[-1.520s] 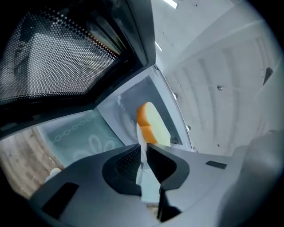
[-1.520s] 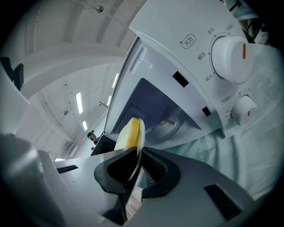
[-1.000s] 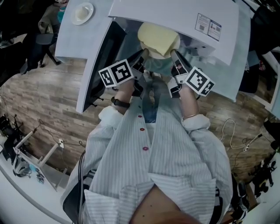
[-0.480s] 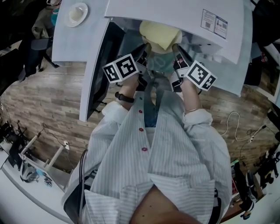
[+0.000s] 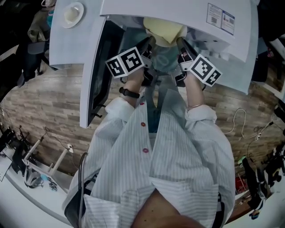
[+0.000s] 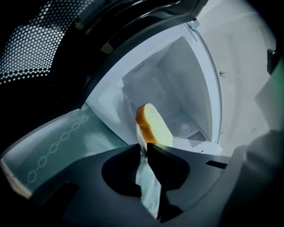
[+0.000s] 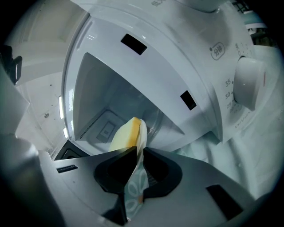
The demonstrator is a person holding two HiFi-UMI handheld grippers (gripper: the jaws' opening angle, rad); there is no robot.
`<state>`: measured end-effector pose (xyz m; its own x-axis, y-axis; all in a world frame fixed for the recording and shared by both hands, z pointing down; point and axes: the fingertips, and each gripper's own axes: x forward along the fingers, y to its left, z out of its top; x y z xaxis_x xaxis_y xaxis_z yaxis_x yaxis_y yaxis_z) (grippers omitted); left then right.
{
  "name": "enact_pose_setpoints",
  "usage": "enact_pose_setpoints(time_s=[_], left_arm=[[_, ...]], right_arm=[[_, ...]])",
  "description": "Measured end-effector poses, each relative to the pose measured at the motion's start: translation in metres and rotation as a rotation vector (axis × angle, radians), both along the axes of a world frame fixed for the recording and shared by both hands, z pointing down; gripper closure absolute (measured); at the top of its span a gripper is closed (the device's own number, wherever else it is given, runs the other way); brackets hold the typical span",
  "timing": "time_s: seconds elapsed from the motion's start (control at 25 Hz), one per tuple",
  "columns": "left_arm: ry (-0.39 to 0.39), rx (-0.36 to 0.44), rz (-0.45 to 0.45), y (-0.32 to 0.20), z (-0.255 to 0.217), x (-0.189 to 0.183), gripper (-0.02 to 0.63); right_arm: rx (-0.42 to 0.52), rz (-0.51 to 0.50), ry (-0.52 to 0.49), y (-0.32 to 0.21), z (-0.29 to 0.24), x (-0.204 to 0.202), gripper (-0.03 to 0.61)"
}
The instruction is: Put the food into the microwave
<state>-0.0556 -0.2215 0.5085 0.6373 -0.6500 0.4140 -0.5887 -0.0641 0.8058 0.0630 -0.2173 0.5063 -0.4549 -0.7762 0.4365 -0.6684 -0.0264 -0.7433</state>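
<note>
A slice of bread (image 5: 164, 30) lies on a pale green patterned plate (image 5: 165, 60), carried between both grippers at the mouth of the open white microwave (image 5: 178, 13). My left gripper (image 5: 149, 46) is shut on the plate's left rim and my right gripper (image 5: 180, 44) is shut on its right rim. In the left gripper view the jaws (image 6: 144, 153) pinch the plate (image 6: 148, 188) edge-on, with the bread (image 6: 153, 124) just beyond, inside the white cavity (image 6: 177, 80). In the right gripper view the jaws (image 7: 138, 153) clamp the plate (image 7: 135, 186) below the bread (image 7: 126, 133).
The microwave door (image 5: 95, 75) stands swung open at the left, its dark perforated window (image 6: 44, 44) close to the left gripper. The control panel with a round dial (image 7: 248, 82) is at the right. A white plate (image 5: 71, 13) sits on the table at the far left.
Both grippers have carried the plate forward and lower into the microwave's opening. The bread now sits further under the microwave's top edge.
</note>
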Motion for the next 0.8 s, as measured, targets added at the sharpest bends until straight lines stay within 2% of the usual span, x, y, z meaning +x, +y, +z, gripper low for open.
enact_pose_setpoints(time_s=[0.8], left_arm=[[-0.002, 0.036, -0.036, -0.041, 0.008, 0.001, 0.572]], right_arm=[[0.058, 0.026, 0.083, -0.042, 0.008, 0.001, 0.514]])
